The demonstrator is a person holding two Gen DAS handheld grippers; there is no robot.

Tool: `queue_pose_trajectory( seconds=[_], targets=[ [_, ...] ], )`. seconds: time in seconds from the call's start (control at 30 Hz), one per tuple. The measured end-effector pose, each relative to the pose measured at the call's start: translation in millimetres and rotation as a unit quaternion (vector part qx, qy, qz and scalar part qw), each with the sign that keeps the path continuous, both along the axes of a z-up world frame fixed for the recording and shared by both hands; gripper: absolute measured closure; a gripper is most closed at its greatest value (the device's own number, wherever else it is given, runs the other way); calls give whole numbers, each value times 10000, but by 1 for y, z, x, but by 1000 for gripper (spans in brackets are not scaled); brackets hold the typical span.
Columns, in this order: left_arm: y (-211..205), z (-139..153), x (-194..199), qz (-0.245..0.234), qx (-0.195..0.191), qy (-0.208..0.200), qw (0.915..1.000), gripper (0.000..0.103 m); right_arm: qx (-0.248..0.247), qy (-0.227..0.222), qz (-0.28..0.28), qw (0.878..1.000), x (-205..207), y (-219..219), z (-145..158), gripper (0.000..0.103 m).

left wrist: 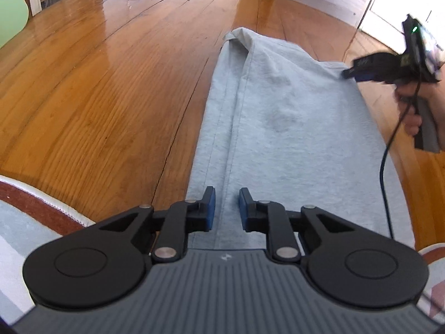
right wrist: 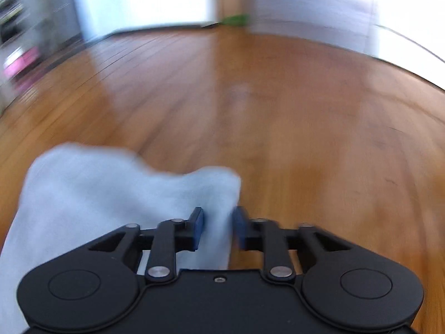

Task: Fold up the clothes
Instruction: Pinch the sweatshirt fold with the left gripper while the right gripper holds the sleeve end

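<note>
**Squaring up for the next fold**

Working a pale grey cotton garment (left wrist: 292,128) that lies flat as a long strip on the glossy orange-brown plank floor (left wrist: 97,83), one side already turned in along a lengthwise seam. My left gripper (left wrist: 226,208) sits at the near end, its blue pads spread with cloth between them but not pinched. My right gripper (right wrist: 218,229) is at the far right corner; its view is smeared by motion, yet the pads look parted around the cloth's edge, so I judge it released too.

To do this well, I would close each gripper on the full stacked thickness, not only the top layer, lift both corners level and carry them together so the edges meet squarely. The trailing black cable (left wrist: 385,172) could snag the fabric.
</note>
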State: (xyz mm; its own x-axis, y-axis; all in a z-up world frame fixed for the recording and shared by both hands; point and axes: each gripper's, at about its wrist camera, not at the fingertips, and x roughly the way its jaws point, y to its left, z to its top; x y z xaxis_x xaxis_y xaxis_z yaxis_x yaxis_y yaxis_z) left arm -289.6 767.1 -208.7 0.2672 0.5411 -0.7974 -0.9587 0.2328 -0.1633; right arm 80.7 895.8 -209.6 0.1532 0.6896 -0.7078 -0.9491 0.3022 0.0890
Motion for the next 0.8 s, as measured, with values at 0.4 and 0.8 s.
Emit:
queue_pose_trajectory(
  seconds=[0.4, 0.8],
  targets=[
    [2, -4, -8, -91, -160, -467, 9987, 78, -499, 1836, 1954, 9621, -104, 66, 32, 35],
    [-3, -1, -24, -70, -84, -1261, 9920, 99, 99, 2419, 1614, 9567, -87, 64, 19, 98]
  ],
)
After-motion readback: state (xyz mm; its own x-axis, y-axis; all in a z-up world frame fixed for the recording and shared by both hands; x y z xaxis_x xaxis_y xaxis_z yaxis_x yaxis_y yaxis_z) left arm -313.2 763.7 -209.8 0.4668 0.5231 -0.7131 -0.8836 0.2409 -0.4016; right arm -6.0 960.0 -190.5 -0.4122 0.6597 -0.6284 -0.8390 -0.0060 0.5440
